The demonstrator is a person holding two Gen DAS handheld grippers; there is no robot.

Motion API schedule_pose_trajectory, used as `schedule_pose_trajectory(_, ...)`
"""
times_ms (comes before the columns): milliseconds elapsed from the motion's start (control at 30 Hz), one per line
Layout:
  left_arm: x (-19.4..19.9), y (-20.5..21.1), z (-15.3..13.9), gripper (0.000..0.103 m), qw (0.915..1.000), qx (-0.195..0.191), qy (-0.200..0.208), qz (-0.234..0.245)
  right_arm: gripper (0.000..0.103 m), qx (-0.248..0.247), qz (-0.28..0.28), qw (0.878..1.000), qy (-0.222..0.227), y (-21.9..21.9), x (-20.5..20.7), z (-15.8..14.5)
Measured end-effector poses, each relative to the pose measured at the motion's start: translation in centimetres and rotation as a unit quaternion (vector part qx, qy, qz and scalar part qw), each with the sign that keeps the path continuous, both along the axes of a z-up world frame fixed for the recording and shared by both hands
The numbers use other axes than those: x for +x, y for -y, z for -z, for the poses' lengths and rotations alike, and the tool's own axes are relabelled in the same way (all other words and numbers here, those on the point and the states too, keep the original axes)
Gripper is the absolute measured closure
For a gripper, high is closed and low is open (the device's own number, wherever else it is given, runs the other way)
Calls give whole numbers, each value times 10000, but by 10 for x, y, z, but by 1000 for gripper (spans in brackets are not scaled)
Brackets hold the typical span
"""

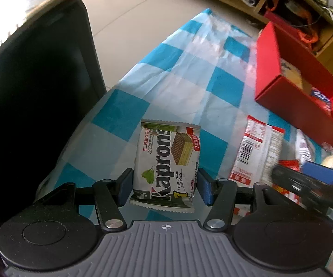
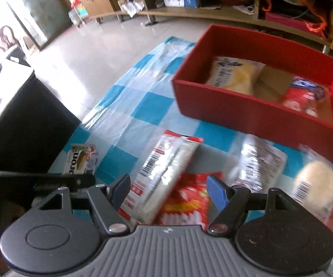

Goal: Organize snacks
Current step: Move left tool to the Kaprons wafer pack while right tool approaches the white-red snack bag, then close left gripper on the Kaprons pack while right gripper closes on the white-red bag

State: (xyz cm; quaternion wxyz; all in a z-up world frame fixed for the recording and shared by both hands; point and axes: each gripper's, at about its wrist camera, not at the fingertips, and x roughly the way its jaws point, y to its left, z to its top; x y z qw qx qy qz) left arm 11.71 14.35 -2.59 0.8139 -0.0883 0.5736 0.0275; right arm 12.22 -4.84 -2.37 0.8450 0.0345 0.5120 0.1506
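Blue pads of the left gripper point(image 1: 165, 188) clench the Kaprons wafer packet point(image 1: 166, 161) at its lower end.
Checked cloth point(image 1: 189, 73) lies bare toward twelve o'clock; red box point(image 1: 288, 92) at two. Right gripper point(image 2: 168, 192) hangs unclenched over a white-and-red packet point(image 2: 164, 170).

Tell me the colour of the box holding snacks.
Red: the box shows best in the right wrist view.

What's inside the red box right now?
The red box holds a pale yellow snack bag and a red packet on its bare floor; its near wall hides anything close behind it.
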Motion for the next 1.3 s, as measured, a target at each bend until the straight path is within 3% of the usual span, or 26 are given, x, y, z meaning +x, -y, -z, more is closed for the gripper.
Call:
schedule_pose_trajectory(200,-1,-22,0,38,9996,-244,-52,-159,33,160,139,9983,-544,-29,18,19)
schedule_pose_trajectory(400,0,-41,4,38,9980,-586,-105,-227,33,677,126,9950,-720,-45,36,26)
schedule_pose_trajectory(533,1,-36,7,38,9981,-588,-173,-98,33,-137,124,9981,-592,-64,51,28)
schedule_pose_trajectory(667,-1,-35,5,38,9977,-674,-113,10,33,-121,287,9983,-483,-61,44,22)
schedule_pose_trajectory(800,-3,-35,7,38,9975,-690,-169,57,31,-159,293,9966,-756,-67,45,34)
schedule_pose_trajectory(900,-3,-35,8,38,9980,-612,-175,48,28,-586,381,9960,-558,-80,49,42)
schedule_pose_trajectory(967,-3,-35,8,38,9980,-598,-170,63,20,-685,342,9958,-498,-83,47,46)
schedule_pose_trajectory(1033,-3,-33,8,38,9981,-589,-180,90,1,-661,234,9963,-498,-84,43,48)
schedule_pose_trajectory(1233,-4,-33,9,38,9982,-551,-199,106,2,-676,184,9951,-698,-88,45,52)
schedule_pose_trajectory(1267,-4,-33,9,38,9982,-553,-201,107,4,-661,148,9956,-654,-87,44,52)
schedule_pose_trajectory(1300,-3,-33,9,38,9982,-550,-204,110,12,-712,75,9958,-567,-88,41,51)
